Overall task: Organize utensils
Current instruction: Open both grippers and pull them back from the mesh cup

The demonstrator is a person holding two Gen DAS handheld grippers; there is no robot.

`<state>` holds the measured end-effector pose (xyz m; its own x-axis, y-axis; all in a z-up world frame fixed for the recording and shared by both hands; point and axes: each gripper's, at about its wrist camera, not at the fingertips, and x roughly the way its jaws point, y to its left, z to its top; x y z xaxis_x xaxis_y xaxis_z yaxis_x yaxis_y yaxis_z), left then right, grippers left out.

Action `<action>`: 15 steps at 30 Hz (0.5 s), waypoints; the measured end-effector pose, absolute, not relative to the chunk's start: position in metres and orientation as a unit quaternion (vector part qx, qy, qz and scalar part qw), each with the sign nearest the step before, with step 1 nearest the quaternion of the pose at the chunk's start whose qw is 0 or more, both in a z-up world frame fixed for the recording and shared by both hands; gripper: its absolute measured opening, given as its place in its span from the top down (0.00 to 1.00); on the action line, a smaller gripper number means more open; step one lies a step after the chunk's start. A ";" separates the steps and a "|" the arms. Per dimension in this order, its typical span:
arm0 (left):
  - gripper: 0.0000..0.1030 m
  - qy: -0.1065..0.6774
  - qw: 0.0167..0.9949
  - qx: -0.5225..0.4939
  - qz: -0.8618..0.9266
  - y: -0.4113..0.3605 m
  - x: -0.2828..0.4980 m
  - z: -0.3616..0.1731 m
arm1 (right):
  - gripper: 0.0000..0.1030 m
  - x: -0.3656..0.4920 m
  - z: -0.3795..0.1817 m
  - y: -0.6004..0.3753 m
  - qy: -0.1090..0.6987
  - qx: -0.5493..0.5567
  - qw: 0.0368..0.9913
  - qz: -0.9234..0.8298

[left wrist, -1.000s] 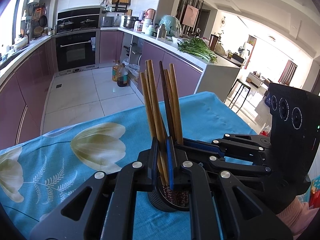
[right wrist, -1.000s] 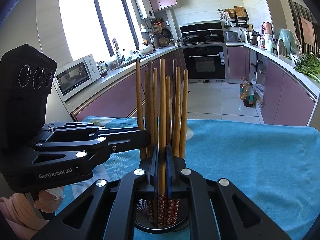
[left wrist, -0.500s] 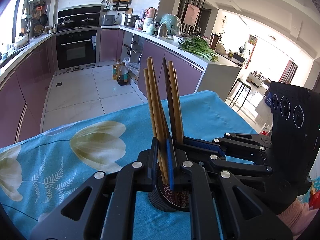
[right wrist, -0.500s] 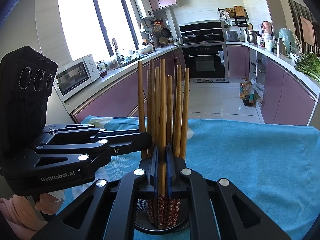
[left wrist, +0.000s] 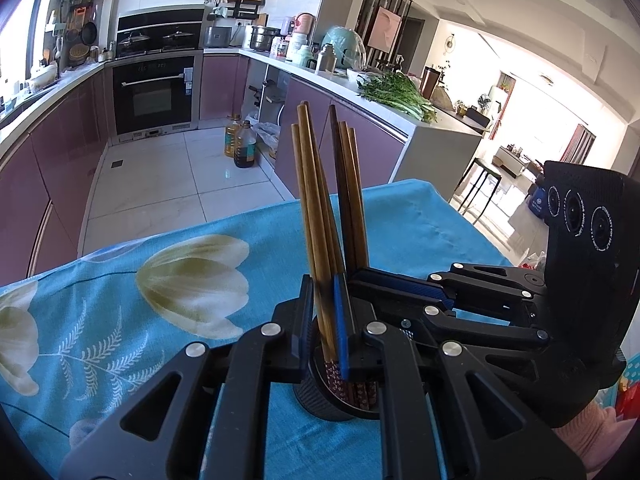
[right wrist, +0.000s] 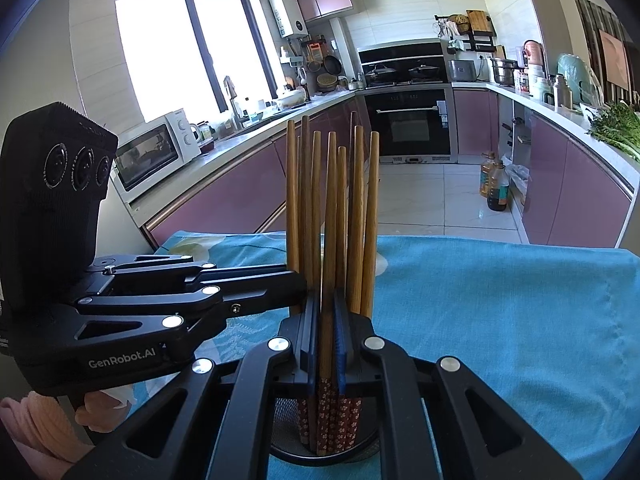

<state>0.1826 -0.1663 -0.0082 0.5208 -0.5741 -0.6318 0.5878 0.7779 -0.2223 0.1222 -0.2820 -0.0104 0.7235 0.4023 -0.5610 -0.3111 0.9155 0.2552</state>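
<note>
Left wrist view: the left tongs are pinched nearly shut on one of the brown wooden chopsticks, gripping it low on its shaft, just above the rim of the round black mesh holder. The holder stands directly beneath both tongs on the bench covered by a turquoise tulip-print cloth. The right tongs come in from the other side, their jaws likewise almost closed on a single chopstick at the front of the bundle, with the rest standing just behind them.

Judging by how things lie, the task looks nearly complete: every chopstick in view stands upright in the holder, patterned red ends down, and none lies loose on the visible cloth. What seems left is to settle the two gripped sticks and let go.

Count: one holder; about nine chopsticks show in the right wrist view, though overlap makes the number uncertain; two tongs.
</note>
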 end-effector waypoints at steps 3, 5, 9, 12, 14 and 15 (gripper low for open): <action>0.90 0.354 0.876 0.006 -0.328 -0.162 0.180 -0.009 | 0.93 0.120 -0.011 -0.281 0.316 0.070 0.926 0.193; 0.85 0.346 0.882 0.005 -0.320 -0.159 0.177 -0.007 | 0.93 0.118 -0.011 -0.280 0.314 0.071 0.927 0.194; 0.74 0.329 0.894 0.004 -0.305 -0.150 0.167 -0.004 | 0.90 0.112 -0.010 -0.279 0.309 0.072 0.929 0.194; 0.65 0.314 0.904 0.003 -0.290 -0.142 0.158 -0.002 | 0.88 0.106 -0.010 -0.279 0.303 0.071 0.931 0.192; 0.59 0.300 0.912 0.002 -0.279 -0.134 0.151 0.001 | 0.80 0.103 -0.008 -0.279 0.297 0.071 0.933 0.191; 0.56 0.294 0.916 0.000 -0.275 -0.129 0.147 0.002 | 0.78 0.099 -0.008 -0.278 0.292 0.068 0.935 0.188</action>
<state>0.1471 -0.1288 0.0021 0.6765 -0.5037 -0.5373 0.5031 0.8488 -0.1622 0.0994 -0.2785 -0.0078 0.7593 0.3909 -0.5202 -0.3113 0.9202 0.2372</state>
